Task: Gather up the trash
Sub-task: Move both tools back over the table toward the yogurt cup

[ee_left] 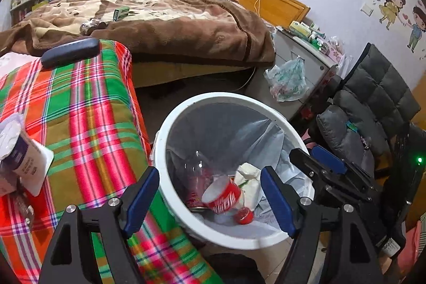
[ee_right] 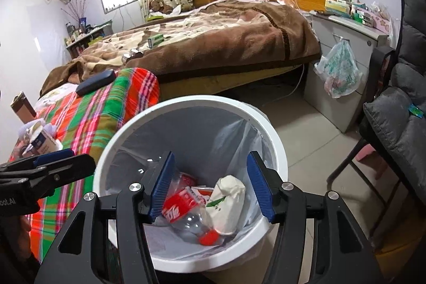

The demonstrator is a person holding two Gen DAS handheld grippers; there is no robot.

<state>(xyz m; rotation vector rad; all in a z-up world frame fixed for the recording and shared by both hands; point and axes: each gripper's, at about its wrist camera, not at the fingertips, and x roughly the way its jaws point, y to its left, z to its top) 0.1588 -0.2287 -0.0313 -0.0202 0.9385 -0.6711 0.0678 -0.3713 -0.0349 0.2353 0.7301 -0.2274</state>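
Both claws gape empty over the white bin (ee_right: 186, 108): right claw (ee_right: 210, 185), left claw (ee_left: 210, 193). Remaining trash, a torn carton (ee_left: 24, 159) (lying tilted), sits leftward on the plaid cover (ee_left: 93, 111), nearer the left.

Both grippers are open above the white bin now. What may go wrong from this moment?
1. The right gripper hangs low inside the white bin; pulling away, a finger might snag the thin liner.
2. The left gripper must likely cross the rim toward the trash pile on the plaid cover; bumping the bin may tip it.
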